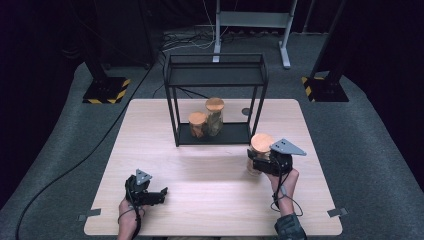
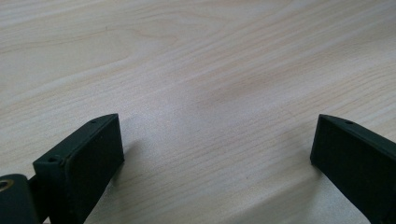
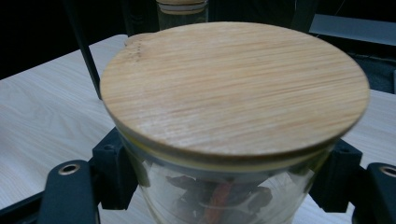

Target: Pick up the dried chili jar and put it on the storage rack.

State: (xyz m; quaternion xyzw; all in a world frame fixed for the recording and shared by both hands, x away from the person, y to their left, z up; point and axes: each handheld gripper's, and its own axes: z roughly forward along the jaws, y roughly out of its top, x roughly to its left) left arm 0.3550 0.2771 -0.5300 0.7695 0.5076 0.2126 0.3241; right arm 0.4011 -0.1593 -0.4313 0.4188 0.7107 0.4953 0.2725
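A pale wooden table [image 1: 210, 170] carries a black wire shelf [image 1: 215, 132].

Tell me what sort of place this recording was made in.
Probably a lab or recording studio, not a home: the wooden table stands on grey carpet against dark surroundings, hazard-striped stand bases flank it, and cables run across the floor behind the black wire shelf.

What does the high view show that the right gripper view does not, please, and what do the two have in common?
High view alone: the left gripper resting open on the table, the person's hands, and the short jar on the rack's bottom shelf. Right gripper view alone: dark and reddish contents inside the held jar, with the jaws pressed on its glass sides. Both: that wooden-lidded jar, the black rack and the taller jar.
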